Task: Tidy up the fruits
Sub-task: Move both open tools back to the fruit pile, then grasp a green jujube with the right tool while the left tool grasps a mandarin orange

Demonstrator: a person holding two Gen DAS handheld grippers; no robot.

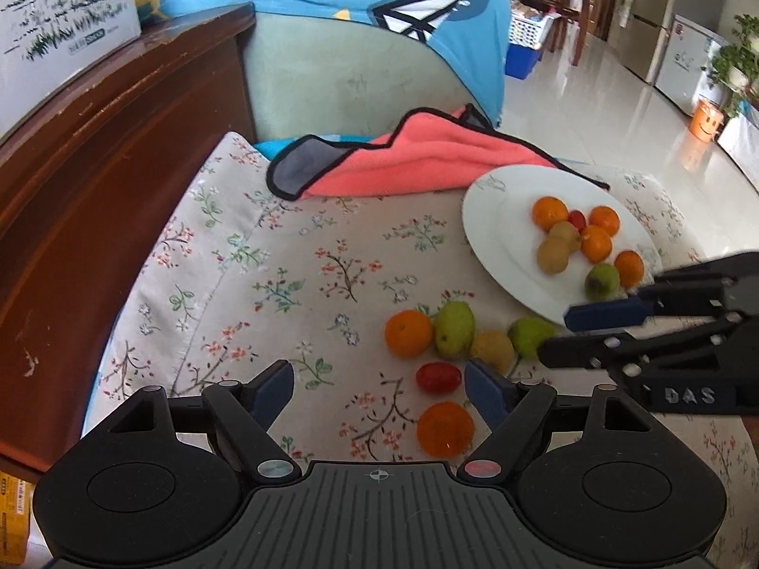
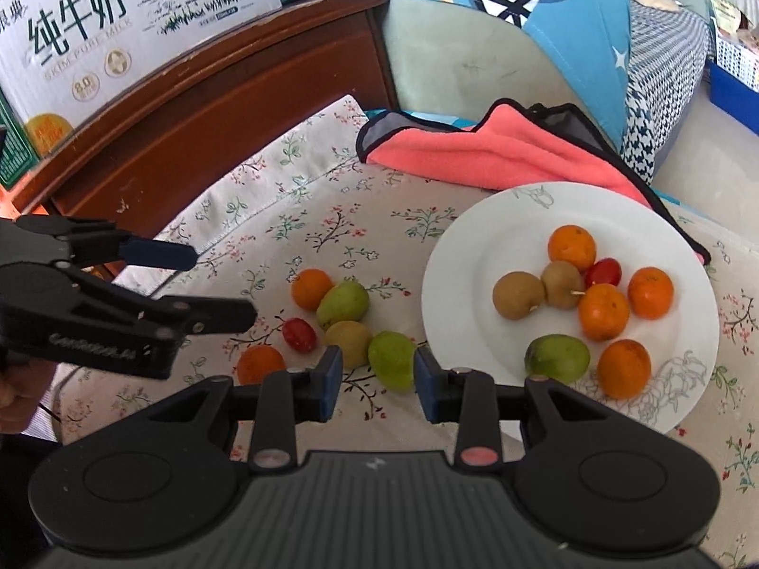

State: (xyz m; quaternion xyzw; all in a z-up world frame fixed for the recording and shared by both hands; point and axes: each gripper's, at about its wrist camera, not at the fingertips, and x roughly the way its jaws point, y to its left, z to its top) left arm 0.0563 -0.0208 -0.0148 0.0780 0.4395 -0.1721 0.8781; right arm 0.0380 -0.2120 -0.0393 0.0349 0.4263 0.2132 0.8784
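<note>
On the plate point(image 2: 455, 246) there are four oranges point(image 2: 602, 310), two brown fruits point(image 2: 517, 295), one green fruit point(image 2: 557, 356) and one little tomato point(image 2: 603, 271). That makes eight.

Off the plate, on the flowery cloth point(image 2: 265, 199), there are two oranges point(image 2: 310, 288), two green fruits point(image 2: 342, 303), one brown fruit point(image 2: 348, 341) and one little tomato point(image 2: 299, 334). That makes six.

There is one plate, one pink towel point(image 2: 498, 151) and one milk box point(image 2: 118, 14).

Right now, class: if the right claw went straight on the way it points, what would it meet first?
Probably the green fruit lying on the floral cloth between its fingertips, just short of the white plate; depth is uncertain.
</note>
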